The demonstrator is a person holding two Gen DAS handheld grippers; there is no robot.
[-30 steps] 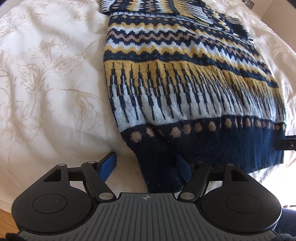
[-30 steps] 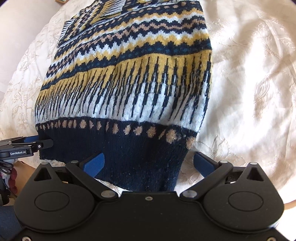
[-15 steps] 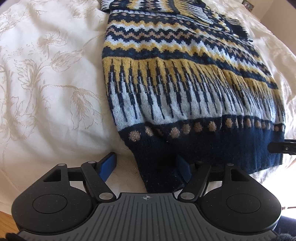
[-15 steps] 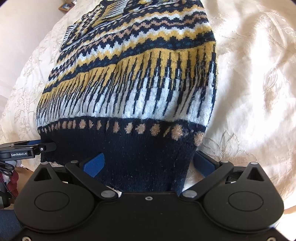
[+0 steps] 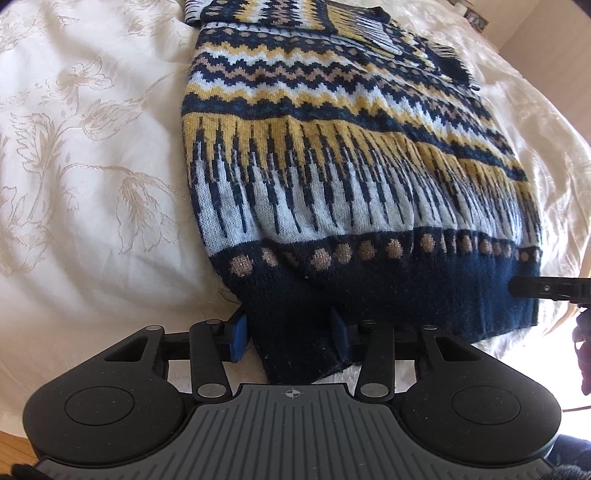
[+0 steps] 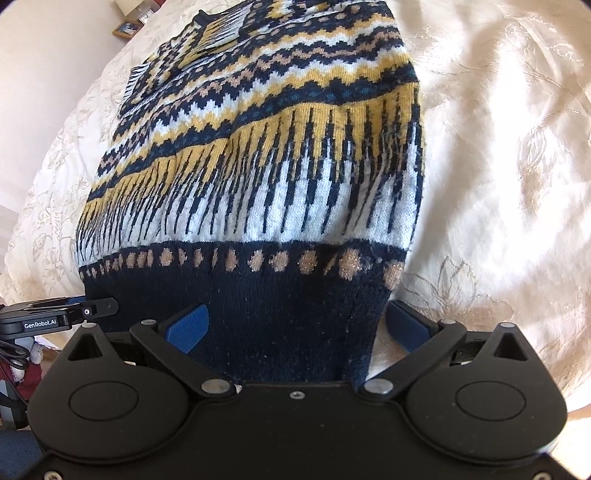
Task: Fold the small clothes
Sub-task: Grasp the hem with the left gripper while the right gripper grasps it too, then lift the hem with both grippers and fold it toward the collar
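Observation:
A knitted sweater (image 5: 351, 177) in navy, yellow and white lies flat on the bed, its navy hem nearest me. My left gripper (image 5: 288, 332) has its blue pads (image 5: 236, 334) pressed against both sides of the hem's left corner, shut on the bunched fabric. In the right wrist view the same sweater (image 6: 266, 166) fills the middle. My right gripper (image 6: 295, 325) stands open, its blue fingers (image 6: 186, 325) spread wide on either side of the hem's right corner. Each gripper's tip shows at the edge of the other view: right gripper (image 5: 532, 288), left gripper (image 6: 92, 308).
The cream bedspread (image 5: 92, 166) with a pale floral pattern runs out around the sweater, also as bedspread (image 6: 498, 166) on the right side. The bed edge and a strip of wooden floor (image 5: 11, 446) lie just under the grippers. A small picture frame (image 6: 125, 27) sits far back.
My left gripper's fingers have drawn together onto the hem's left corner. Both grippers have pushed a little further forward over the hem. The right gripper's fingers stay spread.

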